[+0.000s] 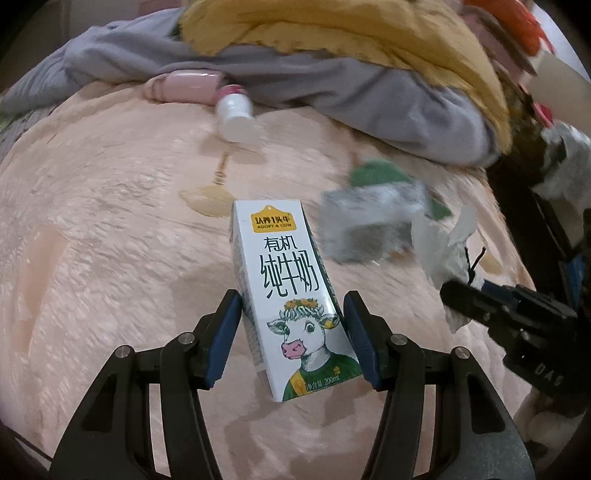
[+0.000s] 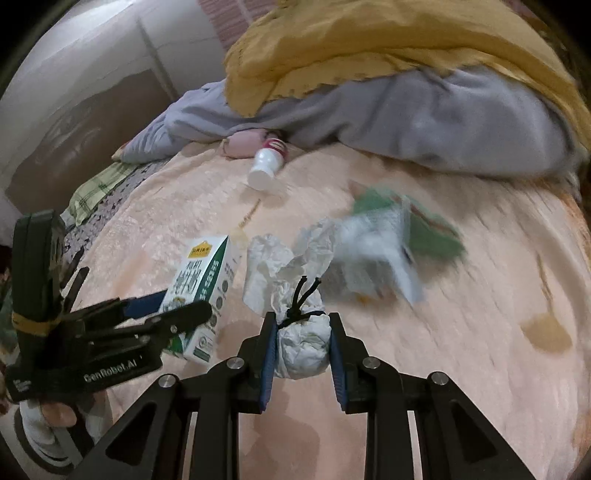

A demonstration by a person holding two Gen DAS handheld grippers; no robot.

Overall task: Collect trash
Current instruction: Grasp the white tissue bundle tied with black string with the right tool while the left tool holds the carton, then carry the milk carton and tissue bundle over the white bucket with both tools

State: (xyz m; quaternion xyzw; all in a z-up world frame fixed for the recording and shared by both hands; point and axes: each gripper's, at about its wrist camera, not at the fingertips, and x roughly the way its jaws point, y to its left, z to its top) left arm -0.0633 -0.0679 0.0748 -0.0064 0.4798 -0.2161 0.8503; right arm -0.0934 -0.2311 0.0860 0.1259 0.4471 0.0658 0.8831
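One milk carton [image 1: 291,291] is gripped between the blue pads of the left gripper [image 1: 291,332]; its cow-printed face is turned to the left wrist camera, and the carton is seen raised over the peach blanket [image 1: 110,221]. The carton is taken as landmark.

One wad of crumpled white paper [image 2: 304,339], tied with a black cord, is clamped between the pads of the right gripper [image 2: 303,343]. It is held just right of the carton, as seen in the right wrist view.

Items counted on the blanket:
- One small white bottle [image 1: 234,114] with a red band, lying on its side, well beyond the carton, near the bedding pile.
- One pink object [image 1: 184,86] just left of that bottle, partly tucked under grey cloth; its kind cannot be told.
- One blurred grey-white wrapper [image 1: 369,225], just right of and beyond the carton.
- One green item [image 1: 376,175] behind that wrapper; too blurred to name.

Bedding beyond the carton: one grey cover [image 1: 314,81], one mustard-yellow cover [image 1: 332,33] lying over it.

Two grippers are counted, both closed on a thing. A gloved hand [image 2: 44,421] is seen under the left gripper in the right wrist view.
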